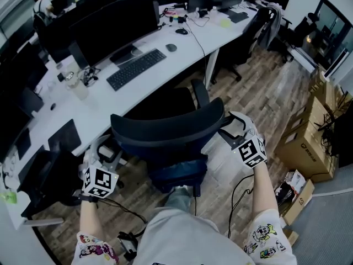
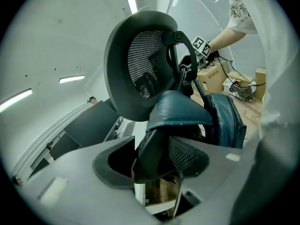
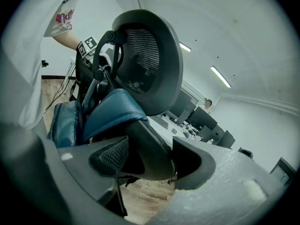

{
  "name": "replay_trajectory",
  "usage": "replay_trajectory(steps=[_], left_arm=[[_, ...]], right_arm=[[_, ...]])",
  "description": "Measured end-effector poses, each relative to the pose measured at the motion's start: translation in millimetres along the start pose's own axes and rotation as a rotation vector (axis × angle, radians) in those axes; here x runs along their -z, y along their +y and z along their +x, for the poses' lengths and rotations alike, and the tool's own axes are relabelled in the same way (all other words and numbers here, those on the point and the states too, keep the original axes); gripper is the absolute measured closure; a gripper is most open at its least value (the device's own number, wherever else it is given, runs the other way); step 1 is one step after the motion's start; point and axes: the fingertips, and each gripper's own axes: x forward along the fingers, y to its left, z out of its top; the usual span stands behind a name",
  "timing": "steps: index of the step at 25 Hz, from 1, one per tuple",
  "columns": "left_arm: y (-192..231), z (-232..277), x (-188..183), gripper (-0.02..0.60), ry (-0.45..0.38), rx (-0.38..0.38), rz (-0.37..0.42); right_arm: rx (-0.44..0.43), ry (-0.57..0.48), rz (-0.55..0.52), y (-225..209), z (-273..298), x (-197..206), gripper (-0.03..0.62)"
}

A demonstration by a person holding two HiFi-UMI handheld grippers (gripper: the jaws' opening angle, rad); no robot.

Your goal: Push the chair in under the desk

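You had the chair sitting just at the near edge of the white desk. It was a black one with a curved mesh back and a blue cushion low on it. Your left gripper was clamped on the back's left edge and your right gripper on its right edge, jaws fairly wide.

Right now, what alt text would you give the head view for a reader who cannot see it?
Seen from above, a person clamps a black office chair's backrest by its side edges, the left claw on one and the right claw on the other. The chair faces a curved white desk that holds a keyboard and a dark monitor.
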Motion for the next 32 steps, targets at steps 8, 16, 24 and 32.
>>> replay_trajectory(steps=[8,16,24,32], left_arm=[[8.2,21.5,-6.9,0.339,0.022,-0.018,-0.021],[12.8,39.4,-15.8,0.337,0.042,-0.046,-0.036],[14.1,57.2,-26.4,0.336,0.073,-0.073,-0.063],[6.3,73.3,-46.7,0.333,0.136,-0.123,-0.098]], right_arm=[[-0.014,-0.019,-0.018,-28.0,19.8,7.9,0.304],[-0.021,-0.043,-0.032,-49.5,34.9,18.3,0.304],[-0.041,-0.083,-0.050,-72.3,47.8,27.0,0.303],[-0.099,-0.135,-0.079,-101.2,58.6,43.6,0.304]])
